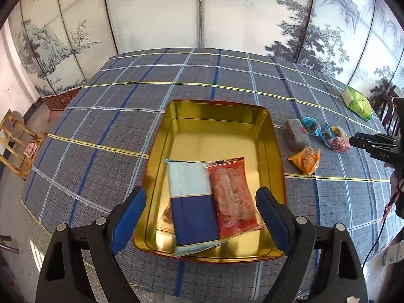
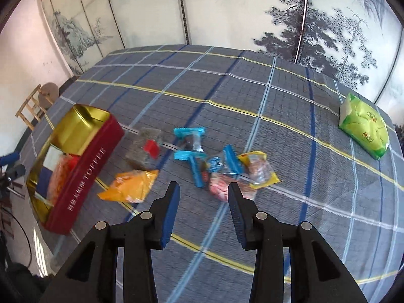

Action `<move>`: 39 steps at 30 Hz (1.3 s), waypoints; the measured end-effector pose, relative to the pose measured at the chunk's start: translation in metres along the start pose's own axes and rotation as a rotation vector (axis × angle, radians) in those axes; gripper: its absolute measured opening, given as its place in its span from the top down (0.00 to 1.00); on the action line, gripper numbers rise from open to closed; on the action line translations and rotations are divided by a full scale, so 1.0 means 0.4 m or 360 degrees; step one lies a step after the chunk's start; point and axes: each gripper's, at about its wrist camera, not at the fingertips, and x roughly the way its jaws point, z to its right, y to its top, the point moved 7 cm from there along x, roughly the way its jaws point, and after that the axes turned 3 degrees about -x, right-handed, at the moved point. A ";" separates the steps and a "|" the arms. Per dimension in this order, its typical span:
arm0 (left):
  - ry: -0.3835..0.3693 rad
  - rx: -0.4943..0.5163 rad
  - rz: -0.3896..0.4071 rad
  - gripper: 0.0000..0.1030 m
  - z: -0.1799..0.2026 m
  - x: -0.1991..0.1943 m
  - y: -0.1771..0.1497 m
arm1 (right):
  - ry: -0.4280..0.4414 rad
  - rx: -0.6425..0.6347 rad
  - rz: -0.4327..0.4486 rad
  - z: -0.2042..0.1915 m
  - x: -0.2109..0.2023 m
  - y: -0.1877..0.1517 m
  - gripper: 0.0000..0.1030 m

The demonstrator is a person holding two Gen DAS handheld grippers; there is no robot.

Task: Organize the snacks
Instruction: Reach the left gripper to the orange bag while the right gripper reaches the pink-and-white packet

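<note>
A gold-lined tin, red outside, sits on the checked tablecloth. Inside lie a blue-and-pale packet and a red packet. My left gripper hangs open above the tin's near end, nothing between its fingers. Loose snacks lie right of the tin: an orange packet, a grey bar, blue-wrapped sweets, a pink packet and a yellow packet. My right gripper is open and empty, above the cloth just short of the pink packet; it also shows at the right edge of the left wrist view.
A green tissue pack lies at the table's far right. A painted folding screen stands behind the table. A wooden stool is on the floor to the left. A dark chair back shows at the far right edge.
</note>
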 end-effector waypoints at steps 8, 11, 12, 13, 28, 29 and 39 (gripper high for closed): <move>-0.0069 0.0091 -0.0080 0.16 0.119 0.031 0.028 | 0.0164 -0.0317 -0.0167 0.035 0.083 0.020 0.60; -0.0071 0.0132 -0.0095 0.16 0.162 0.044 0.037 | 0.0208 -0.0403 -0.0242 0.034 0.114 0.015 0.60; -0.0083 0.0147 -0.0097 0.16 0.176 0.047 0.039 | 0.0222 -0.0427 -0.0246 0.034 0.116 0.012 0.60; -0.0092 0.0162 -0.0101 0.16 0.191 0.050 0.041 | 0.0239 -0.0446 -0.0252 0.032 0.116 0.007 0.60; -0.0231 0.0309 -0.0034 0.16 0.403 0.119 0.063 | 0.0129 -0.0149 0.0046 0.039 0.133 -0.058 0.72; -0.0247 0.0325 -0.0040 0.16 0.417 0.124 0.061 | 0.0104 -0.0105 0.0072 0.040 0.130 -0.062 0.73; -0.0187 0.0398 -0.0071 0.20 0.492 0.211 0.046 | -0.0195 0.0371 0.0168 0.158 0.085 -0.121 0.75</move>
